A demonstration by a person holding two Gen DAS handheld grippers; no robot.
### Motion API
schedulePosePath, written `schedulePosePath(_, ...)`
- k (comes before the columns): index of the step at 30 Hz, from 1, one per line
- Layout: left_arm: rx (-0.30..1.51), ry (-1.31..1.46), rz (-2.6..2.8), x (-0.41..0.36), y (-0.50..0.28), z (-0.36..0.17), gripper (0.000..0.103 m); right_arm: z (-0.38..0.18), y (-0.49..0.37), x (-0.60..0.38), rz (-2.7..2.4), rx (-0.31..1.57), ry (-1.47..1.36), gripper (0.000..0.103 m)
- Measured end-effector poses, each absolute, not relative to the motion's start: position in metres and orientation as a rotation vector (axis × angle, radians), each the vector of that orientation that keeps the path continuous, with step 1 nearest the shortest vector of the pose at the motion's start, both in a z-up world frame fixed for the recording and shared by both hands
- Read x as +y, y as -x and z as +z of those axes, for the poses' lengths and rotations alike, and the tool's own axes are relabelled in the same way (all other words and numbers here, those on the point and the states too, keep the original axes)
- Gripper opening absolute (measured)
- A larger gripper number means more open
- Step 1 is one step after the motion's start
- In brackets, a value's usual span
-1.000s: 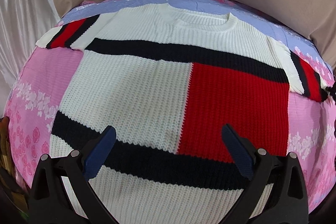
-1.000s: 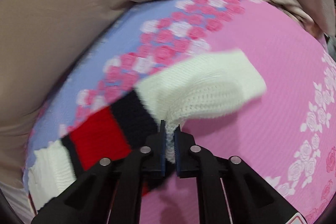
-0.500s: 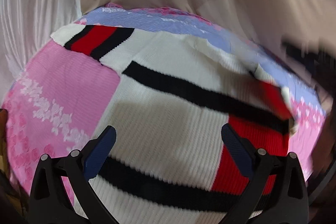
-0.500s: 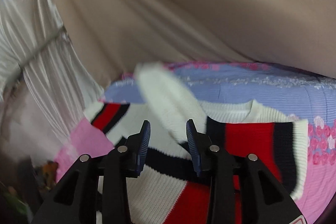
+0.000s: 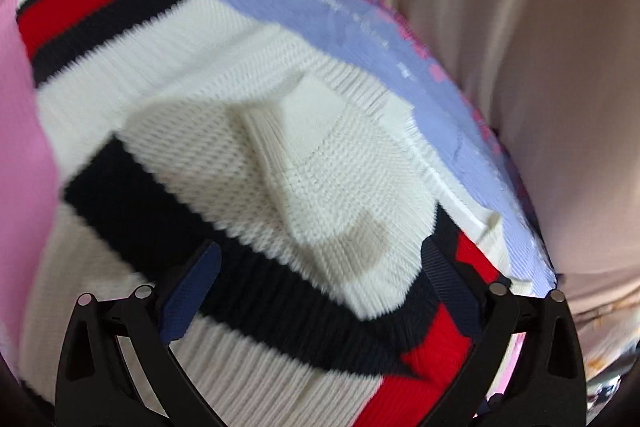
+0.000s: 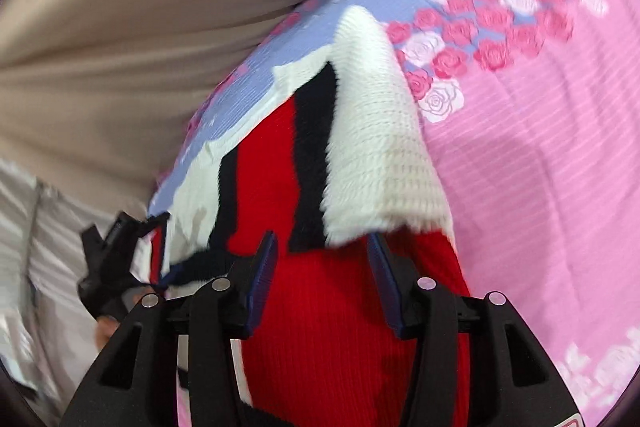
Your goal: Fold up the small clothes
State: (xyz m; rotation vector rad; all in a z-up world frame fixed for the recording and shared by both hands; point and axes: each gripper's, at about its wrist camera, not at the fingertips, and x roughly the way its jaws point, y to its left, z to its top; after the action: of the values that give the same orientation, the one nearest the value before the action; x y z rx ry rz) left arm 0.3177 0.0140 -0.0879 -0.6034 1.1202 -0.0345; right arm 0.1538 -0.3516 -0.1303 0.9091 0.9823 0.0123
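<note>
Across the sweater [image 5: 248, 163] body, white sleeve [image 5: 320, 187] folded diagonally.

Beige drape [image 5: 540, 47] behind; floral bedsheet [image 6: 540, 167], blurred.

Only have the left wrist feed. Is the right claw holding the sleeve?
Observer: No. The right claw is open, its jaws have just been opening, and nothing is gripped.
Operator: Where's the sleeve?
Observer: The sleeve lies folded across the red panel, just beyond the claw.
Operator: Can you see my left claw there?
Observer: Yes, the left claw is blurred at the picture's left edge, by the sleeve's far end.
</note>
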Motion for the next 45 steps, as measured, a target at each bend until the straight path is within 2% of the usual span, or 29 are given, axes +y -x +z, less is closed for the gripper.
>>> schedulePosePath(1, 1.123, 0.603, -0.016, 0.012, -0.319, -0.09, 0.08, -0.135, -0.157, -0.353, 0.004, 0.979, -0.931, 0.047)
schedulePosePath(2, 1.095, 0.588, 0.009, 0.012, -0.318, -0.086, 0.058, -0.139, -0.161, -0.358, -0.013, 0.971, -0.95, 0.04)
schedulePosePath(3, 1.08, 0.592, -0.023, 0.01, -0.319, -0.084, 0.025, -0.14, -0.162, -0.363, -0.025, 0.954, -0.97, 0.027)
schedulePosePath(4, 1.086, 0.601, -0.049, 0.009, -0.319, -0.083, 0.019, -0.136, -0.164, -0.366, -0.033, 0.932, -0.979, 0.011)
schedulePosePath(5, 1.077, 0.616, -0.046, 0.011, -0.316, -0.08, 0.01, -0.129, -0.161, -0.374, -0.051, 0.898, -0.978, 0.01)
schedulePosePath(6, 1.058, 0.616, -0.041, 0.012, -0.313, -0.076, 0.008, -0.12, -0.158, -0.379, -0.063, 0.853, -0.97, 0.01)
schedulePosePath(9, 1.039, 0.561, 0.017, 0.016, -0.304, -0.079, 0.005, -0.11, -0.147, -0.39, -0.112, 0.808, -0.896, 0.01)
schedulePosePath(12, 1.079, 0.596, 0.034, 0.02, -0.299, -0.099, 0.002, -0.146, -0.158, -0.389, -0.132, 0.986, -0.847, 0.01)
schedulePosePath(14, 1.072, 0.623, 0.011, 0.02, -0.3, -0.091, 0.003, -0.135, -0.155, -0.384, -0.125, 0.972, -0.797, 0.013)
schedulePosePath(16, 1.037, 0.669, -0.02, 0.021, -0.302, -0.08, 0.021, -0.123, -0.152, -0.377, -0.118, 0.953, -0.766, 0.015)
schedulePosePath(17, 1.026, 0.681, -0.018, 0.021, -0.308, -0.076, 0.055, -0.122, -0.153, -0.375, -0.115, 0.951, -0.76, 0.016)
schedulePosePath(18, 1.022, 0.689, 0.001, 0.021, -0.313, -0.074, 0.08, -0.123, -0.154, -0.374, -0.113, 0.957, -0.758, 0.017)
schedulePosePath(19, 1.023, 0.694, 0.012, 0.022, -0.317, -0.074, 0.082, -0.126, -0.153, -0.376, -0.114, 0.965, -0.762, 0.019)
schedulePosePath(20, 1.04, 0.697, 0.011, 0.021, -0.327, -0.079, 0.08, -0.128, -0.154, -0.376, -0.115, 0.974, -0.769, 0.019)
schedulePosePath(22, 1.083, 0.75, -0.025, 0.022, -0.339, -0.089, 0.063, -0.129, -0.158, -0.374, -0.121, 0.978, -0.782, 0.019)
schedulePosePath(23, 1.094, 0.78, -0.061, 0.023, -0.342, -0.093, 0.044, -0.13, -0.161, -0.371, -0.119, 0.974, -0.786, 0.02)
schedulePosePath(24, 1.108, 0.764, -0.068, 0.022, -0.344, -0.095, 0.015, -0.131, -0.162, -0.37, -0.118, 0.971, -0.787, 0.02)
schedulePosePath(25, 1.118, 0.747, -0.074, 0.021, -0.344, -0.096, 0.008, -0.132, -0.163, -0.366, -0.12, 0.969, -0.786, 0.02)
schedulePosePath(30, 1.019, 0.728, -0.045, 0.044, -0.326, -0.075, 0.008, -0.114, -0.155, -0.366, -0.078, 0.89, -0.778, 0.013)
schedulePosePath(34, 1.098, 0.685, 0.013, 0.052, -0.325, -0.101, 0.008, -0.148, -0.166, -0.361, -0.103, 1.022, -0.703, 0.008)
schedulePosePath(36, 1.079, 0.658, -0.004, 0.049, -0.323, -0.101, 0.008, -0.143, -0.16, -0.364, -0.1, 1.016, -0.74, 0.011)
schedulePosePath(38, 1.079, 0.62, -0.01, 0.044, -0.325, -0.099, 0.009, -0.126, -0.147, -0.364, -0.117, 0.999, -0.734, 0.018)
schedulePosePath(43, 1.075, 0.603, -0.015, 0.041, -0.328, -0.102, 0.01, -0.069, -0.135, -0.346, -0.141, 0.876, -0.614, 0.019)
schedulePosePath(45, 1.071, 0.608, -0.016, 0.045, -0.322, -0.101, 0.01, -0.072, -0.158, -0.338, -0.126, 0.9, -0.546, 0.019)
